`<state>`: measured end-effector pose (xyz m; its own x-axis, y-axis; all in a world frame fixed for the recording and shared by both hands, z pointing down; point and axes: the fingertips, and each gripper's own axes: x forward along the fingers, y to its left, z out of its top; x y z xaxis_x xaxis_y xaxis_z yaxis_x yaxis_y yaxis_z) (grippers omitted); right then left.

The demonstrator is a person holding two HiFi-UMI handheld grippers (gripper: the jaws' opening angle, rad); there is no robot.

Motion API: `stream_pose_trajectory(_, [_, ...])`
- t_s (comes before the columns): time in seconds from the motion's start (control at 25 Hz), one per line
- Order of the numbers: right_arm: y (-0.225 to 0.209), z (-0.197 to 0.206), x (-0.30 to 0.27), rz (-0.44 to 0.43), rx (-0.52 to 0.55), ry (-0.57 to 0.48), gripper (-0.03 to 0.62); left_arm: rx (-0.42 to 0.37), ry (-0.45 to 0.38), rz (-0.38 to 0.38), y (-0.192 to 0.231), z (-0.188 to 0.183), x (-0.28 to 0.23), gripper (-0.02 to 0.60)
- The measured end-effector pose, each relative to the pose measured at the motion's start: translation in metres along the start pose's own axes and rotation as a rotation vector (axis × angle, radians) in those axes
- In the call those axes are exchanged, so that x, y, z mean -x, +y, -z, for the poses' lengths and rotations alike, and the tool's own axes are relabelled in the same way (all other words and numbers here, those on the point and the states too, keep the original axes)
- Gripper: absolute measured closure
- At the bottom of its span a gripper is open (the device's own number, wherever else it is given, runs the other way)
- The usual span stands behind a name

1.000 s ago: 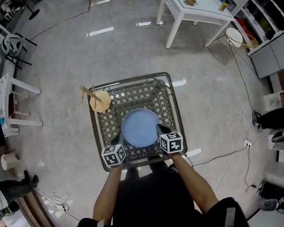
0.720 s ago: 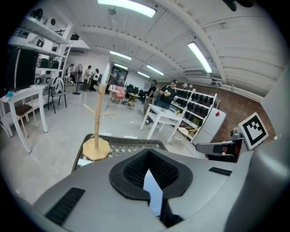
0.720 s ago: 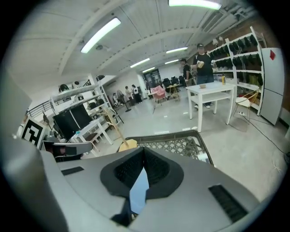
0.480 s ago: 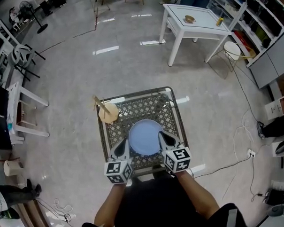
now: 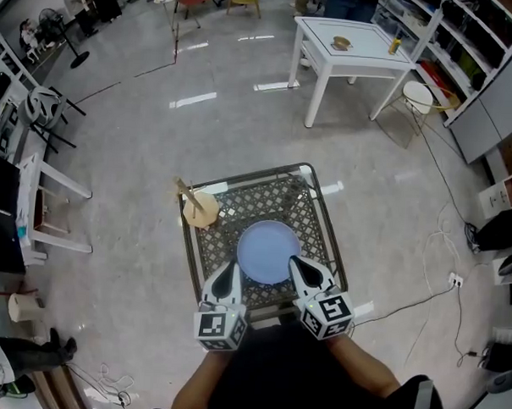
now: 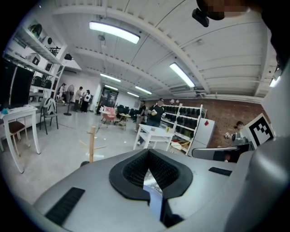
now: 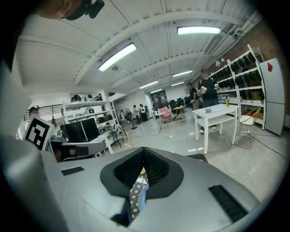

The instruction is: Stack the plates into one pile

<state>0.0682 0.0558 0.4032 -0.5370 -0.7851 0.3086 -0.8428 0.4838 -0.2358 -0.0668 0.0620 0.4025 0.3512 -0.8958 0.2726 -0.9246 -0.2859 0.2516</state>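
A light blue plate (image 5: 268, 252) lies flat on the metal lattice table (image 5: 265, 198), alone in view as one round disc. In the head view my left gripper (image 5: 230, 268) hangs over the plate's near left edge and my right gripper (image 5: 294, 262) over its near right edge, both lifted clear of it. In the left gripper view my left gripper (image 6: 147, 165) is shut with nothing in it, and a sliver of the blue plate (image 6: 155, 206) shows below the pads. The right gripper (image 7: 142, 170) is likewise shut and empty, with the plate (image 7: 140, 199) far beneath.
A small wooden stand on a round base (image 5: 199, 207) sits on the table's far left corner. A white table (image 5: 352, 30) and a white stool (image 5: 421, 67) stand further off. White desk (image 5: 44, 207) at left. Cables (image 5: 422, 291) lie on the floor at right.
Both grippers have risen from beside the plate's near edge and now hang above it. The plate has stayed in place on the table.
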Motion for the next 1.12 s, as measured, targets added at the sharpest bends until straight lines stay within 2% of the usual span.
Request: stream_pose_trajectory(1.12, [0.0035,0.0000,0.0010,-0.017,-0.003,-0.011,0.585,-0.005,-0.020,-0.017,0.0014,-0.0058,0.0046,0.565])
